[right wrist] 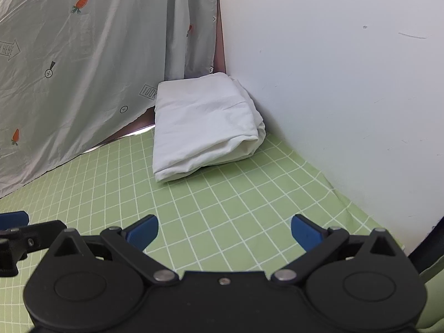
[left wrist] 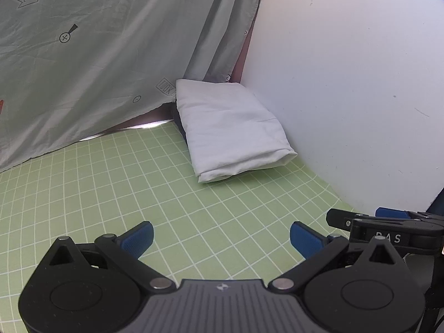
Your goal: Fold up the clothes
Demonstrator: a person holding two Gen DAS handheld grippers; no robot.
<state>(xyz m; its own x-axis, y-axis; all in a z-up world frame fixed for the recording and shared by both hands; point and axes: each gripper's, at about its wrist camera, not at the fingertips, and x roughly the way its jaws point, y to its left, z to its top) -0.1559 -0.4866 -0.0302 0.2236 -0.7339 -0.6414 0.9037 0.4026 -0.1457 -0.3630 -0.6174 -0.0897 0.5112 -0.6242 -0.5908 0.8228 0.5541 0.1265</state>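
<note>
On the green grid-patterned table (right wrist: 222, 208), the folded white cloth garment (right wrist: 205, 125) is seen finished in the corner, so both spread-fingered, empty grippers, left gripper (left wrist: 222, 238) and right gripper (right wrist: 224, 231), are best kept clear.

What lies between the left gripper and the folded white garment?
Only bare green checked sheet separates the left gripper from the folded white garment, per the left wrist view.
</note>
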